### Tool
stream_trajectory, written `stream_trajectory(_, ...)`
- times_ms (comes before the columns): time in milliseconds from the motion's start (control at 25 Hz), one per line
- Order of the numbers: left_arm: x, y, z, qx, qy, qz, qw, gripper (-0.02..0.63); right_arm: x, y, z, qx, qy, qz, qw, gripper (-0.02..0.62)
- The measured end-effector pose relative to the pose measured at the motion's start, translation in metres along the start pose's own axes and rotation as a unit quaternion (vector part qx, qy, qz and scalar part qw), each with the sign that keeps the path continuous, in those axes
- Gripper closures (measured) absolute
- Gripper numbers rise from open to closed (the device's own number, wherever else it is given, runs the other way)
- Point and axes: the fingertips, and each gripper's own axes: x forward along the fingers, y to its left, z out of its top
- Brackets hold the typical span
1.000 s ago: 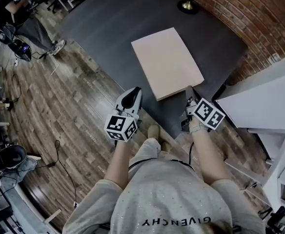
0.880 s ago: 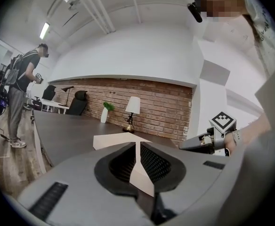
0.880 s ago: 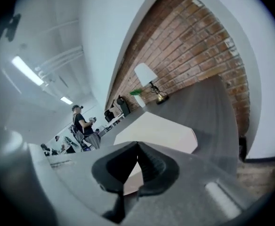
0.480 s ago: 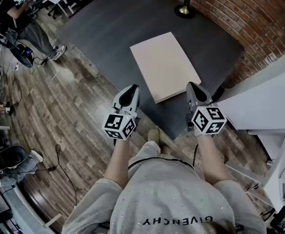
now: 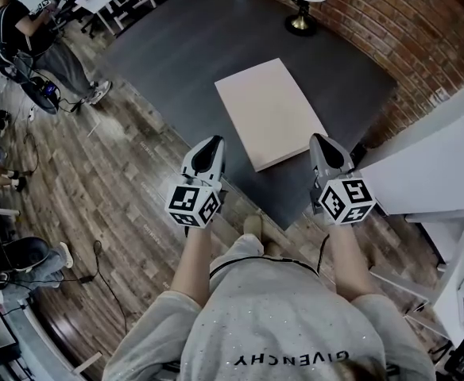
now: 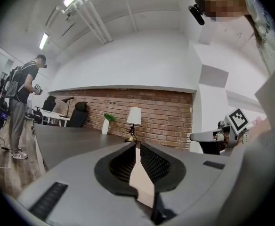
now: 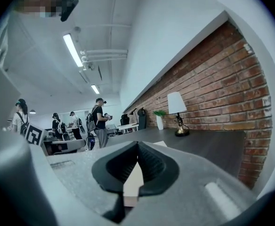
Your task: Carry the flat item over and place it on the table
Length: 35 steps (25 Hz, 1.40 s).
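- Both grippers had drawn back from the pale, flat rectangular board (image 5: 270, 111); the right gripper (image 5: 321, 140), at its near corner a second ago, sat just off its five o'clock corner, jaws clenched on nothing
- The left gripper (image 5: 213, 143), at the board's seven o'clock, was likewise closed and empty
- The board lay flat on the dark grey table (image 5: 176, 46), touched by neither; the placing looked done

Shift of the right gripper (image 5: 320, 140) off the flat item (image 5: 270, 111).
Earlier it overlaps the item's near edge; it now lies toward 4 o'clock of that spot, just beside the corner.
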Motion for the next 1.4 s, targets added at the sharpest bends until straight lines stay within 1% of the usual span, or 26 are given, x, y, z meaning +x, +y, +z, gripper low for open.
stream_trajectory(120,-0.003,0.002,0.007,0.005,-0.005,0.003,1.0,0.58,-0.005,0.0,0.006,-0.016,-0.007,0.0,1.0,0.597)
stream_trajectory(280,-0.005,0.004,0.015,0.014,-0.011,0.009,0.9998,0.58,-0.009,-0.002,0.016,-0.025,-0.018,-0.001,1.0,0.597)
stream_trajectory(720,-0.011,0.008,0.03,0.029,-0.019,0.022,0.9992,0.58,-0.009,0.0,0.028,-0.029,-0.033,0.007,0.999,0.597)
stream_trajectory(840,-0.012,0.009,0.034,0.03,-0.022,0.027,0.9989,0.601,-0.008,0.001,0.031,-0.031,-0.035,0.01,0.999,0.598)
stream_trajectory(1120,-0.014,0.013,0.035,0.031,-0.021,0.034,0.9987,0.601,-0.005,0.005,0.034,-0.035,-0.036,0.016,0.999,0.598)
stream_trajectory(1400,-0.014,0.013,0.036,0.03,-0.021,0.04,0.9985,0.601,-0.005,0.001,0.035,-0.043,-0.035,0.013,0.998,0.597)
